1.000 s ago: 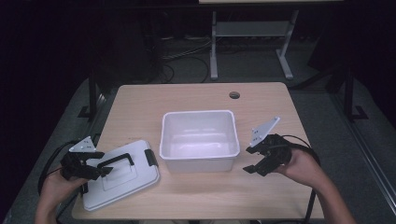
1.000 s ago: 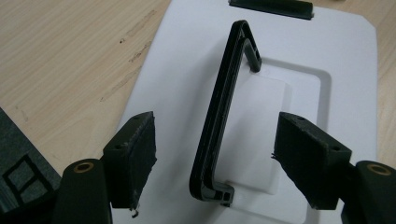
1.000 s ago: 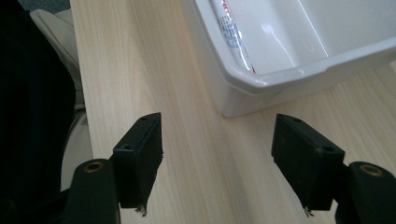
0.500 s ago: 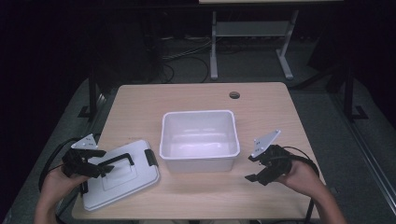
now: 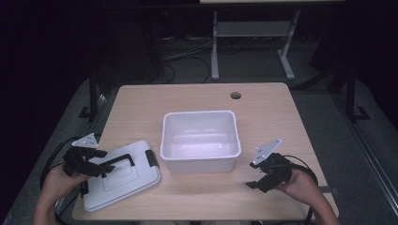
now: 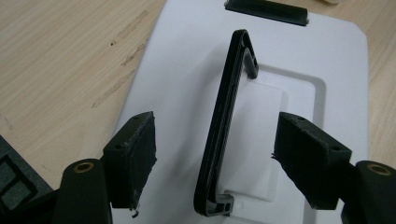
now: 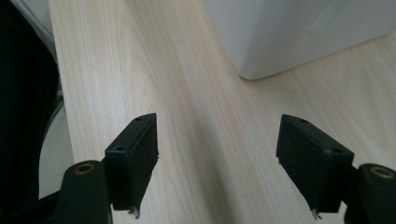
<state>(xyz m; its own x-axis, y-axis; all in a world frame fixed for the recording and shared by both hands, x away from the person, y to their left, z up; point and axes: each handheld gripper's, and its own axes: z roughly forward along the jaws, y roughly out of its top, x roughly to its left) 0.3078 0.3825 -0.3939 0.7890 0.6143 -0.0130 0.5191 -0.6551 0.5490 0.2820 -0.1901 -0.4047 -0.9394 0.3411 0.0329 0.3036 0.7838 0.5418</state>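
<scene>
My workplace is a light wooden table with rounded corners (image 5: pixel 281 108), its pale grain scuffed here and there, and a small round cable hole (image 5: pixel 235 95) near its far edge. Around it lies grey carpeted floor (image 5: pixel 338 122). Beyond the table the room falls into deep darkness; there a white metal stand with two legs and a crossbar (image 5: pixel 253 33) rises, and black cables (image 5: pixel 187 51) coil on the floor beside it. Light falls on the tabletop alone.
</scene>
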